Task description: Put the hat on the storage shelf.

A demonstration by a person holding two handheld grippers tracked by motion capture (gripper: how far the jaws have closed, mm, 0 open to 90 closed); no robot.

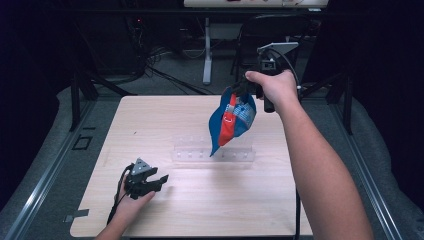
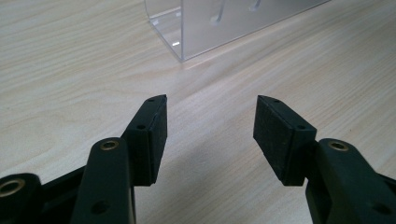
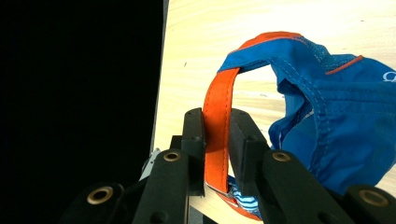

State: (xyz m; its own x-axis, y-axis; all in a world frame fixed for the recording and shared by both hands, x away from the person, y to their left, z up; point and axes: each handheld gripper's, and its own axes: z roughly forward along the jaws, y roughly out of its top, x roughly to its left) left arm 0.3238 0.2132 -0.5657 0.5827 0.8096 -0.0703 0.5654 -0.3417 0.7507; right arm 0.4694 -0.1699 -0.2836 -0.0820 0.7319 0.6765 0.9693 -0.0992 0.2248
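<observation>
High view: the right gripper (image 1: pixel 245 89) is holding a blue cap (image 1: pixel 231 121) up above the clear acrylic rack (image 1: pixel 212 152) on the table (image 1: pixel 150 125), its jaws pinching the cap's orange strap (image 3: pixel 218 116). The left gripper (image 1: pixel 159 181) is resting low near the table's front-left corner, jaws spread with nothing between them.

Clear rack (image 2: pixel 224 23) cut off; contents perhaps hooks

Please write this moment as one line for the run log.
right gripper: shut on orange strap | blue cap: hangs above clear rack | left gripper: open, low over table
</observation>
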